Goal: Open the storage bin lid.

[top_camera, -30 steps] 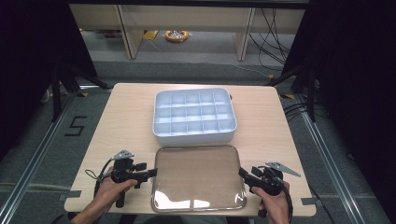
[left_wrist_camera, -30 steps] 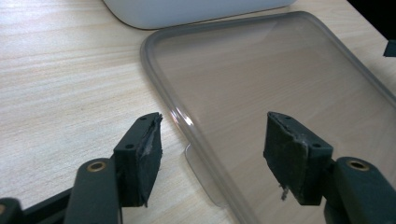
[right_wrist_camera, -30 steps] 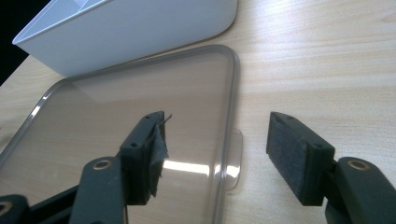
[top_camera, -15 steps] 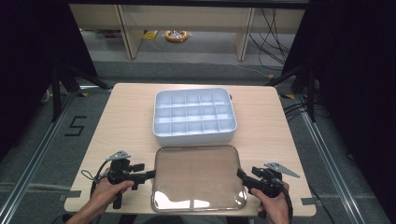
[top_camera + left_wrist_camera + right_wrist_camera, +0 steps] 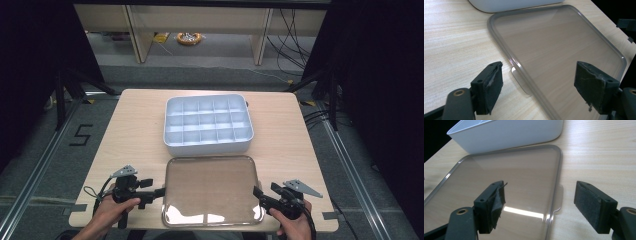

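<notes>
A clear lid (image 5: 210,190) lies flat at the table's (image 5: 135,125) 6 o'clock edge, below the white divided tray (image 5: 207,125). It is judged light, stiff and slippery; the small side tabs (image 5: 520,80) are best pinched. The left gripper (image 5: 159,192) at 9 o'clock and the right gripper (image 5: 257,195) at 3 o'clock are both held spread.

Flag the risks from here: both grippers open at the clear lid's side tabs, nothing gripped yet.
1. The tabs are small. The left gripper straddles the clear lid's rim with its tab nearer one finger, so closing may catch the rim or slip off.
2. Uneven closing by the right gripper on its tab could tilt the lid.
3. The lid lies just in front of the white compartment tray; a forward push could bump it.
</notes>
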